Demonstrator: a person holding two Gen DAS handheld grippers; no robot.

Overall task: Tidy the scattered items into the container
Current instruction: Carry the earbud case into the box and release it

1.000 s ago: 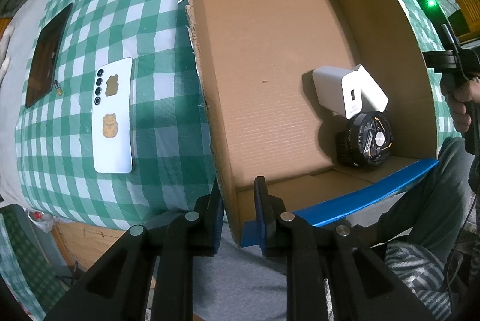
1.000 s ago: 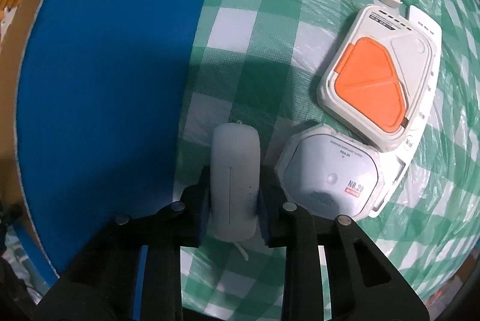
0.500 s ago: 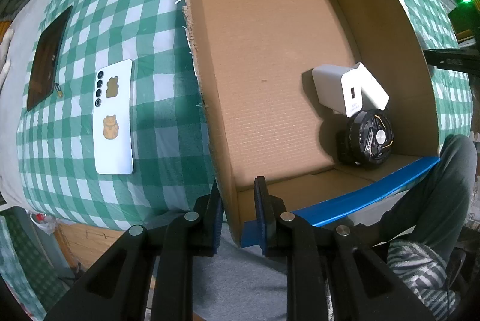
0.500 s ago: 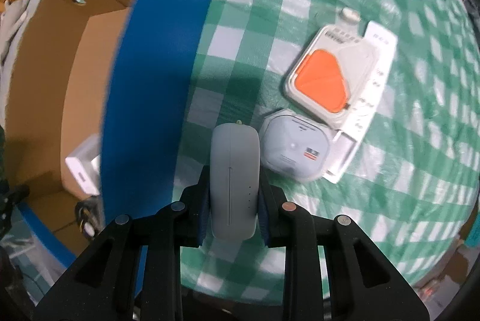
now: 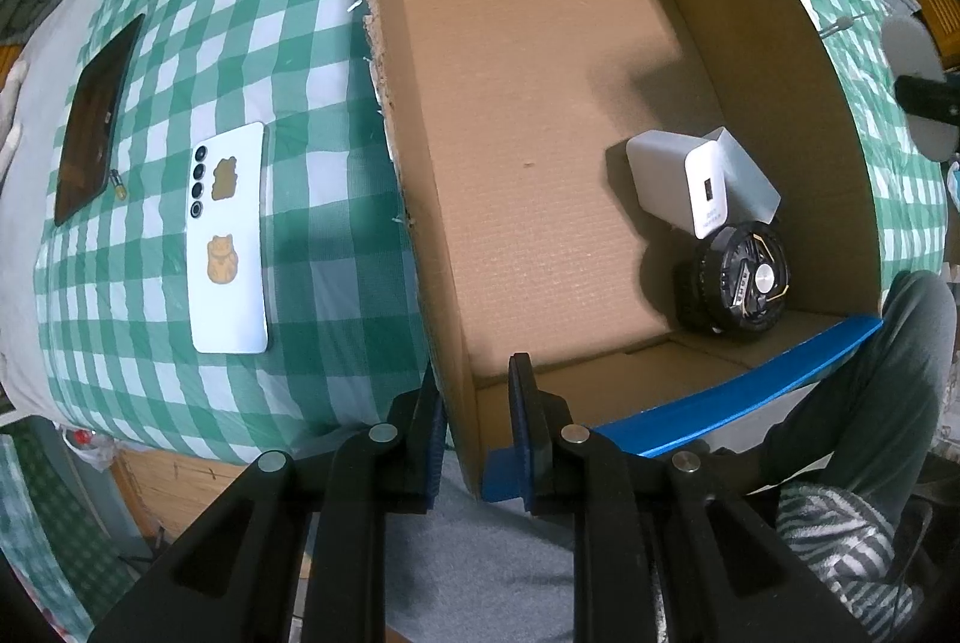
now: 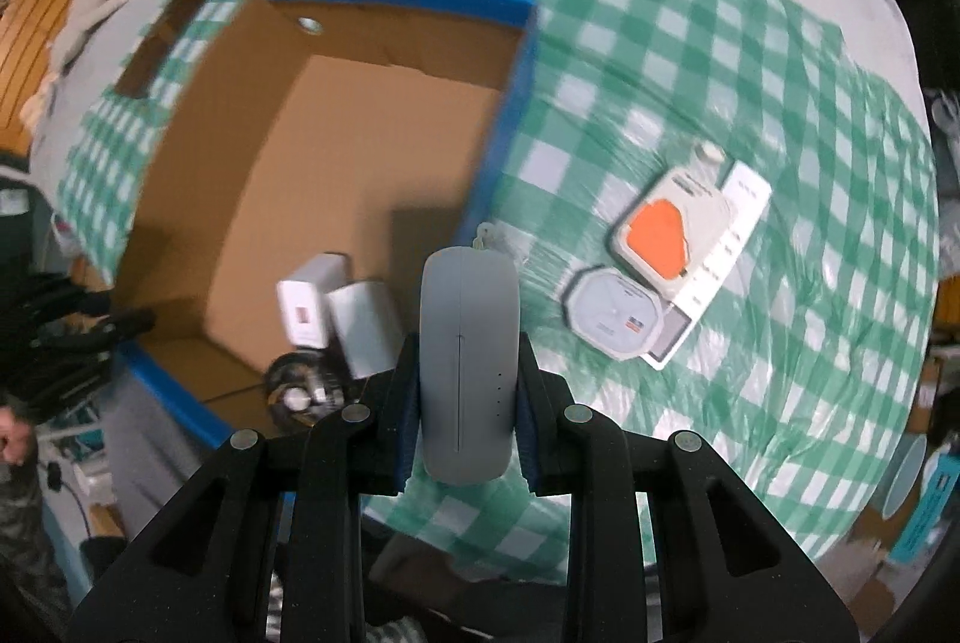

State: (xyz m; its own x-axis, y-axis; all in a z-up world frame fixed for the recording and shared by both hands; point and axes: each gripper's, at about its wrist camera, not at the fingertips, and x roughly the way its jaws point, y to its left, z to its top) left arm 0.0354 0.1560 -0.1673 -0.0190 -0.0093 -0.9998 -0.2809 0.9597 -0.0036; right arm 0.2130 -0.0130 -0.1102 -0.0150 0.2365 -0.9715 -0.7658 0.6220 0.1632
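Observation:
An open cardboard box (image 5: 774,60) with blue outer faces stands on the green checked cloth. A white charger block (image 5: 678,181) and a black round gadget (image 5: 738,277) lie in its near right corner. My left gripper (image 5: 474,385) points down and is shut on the box's near left wall, one finger inside and one outside. My right gripper (image 6: 468,343) is shut on a grey oval device (image 6: 468,361), held in the air above the box's (image 6: 360,132) right wall. On the cloth lie a white phone (image 5: 228,235) and a dark tablet (image 5: 96,120).
Right of the box, an orange-and-white case (image 6: 672,229), a pale octagonal pack (image 6: 612,313) and a white strip (image 6: 732,223) lie together on the cloth. A person's trouser leg (image 5: 852,403) is at the table's near edge. The box floor (image 5: 540,132) is bare at the far end.
My right gripper has lifted the grey device off the cloth and risen, so its view now looks down into the box. My left gripper keeps its hold on the wall.

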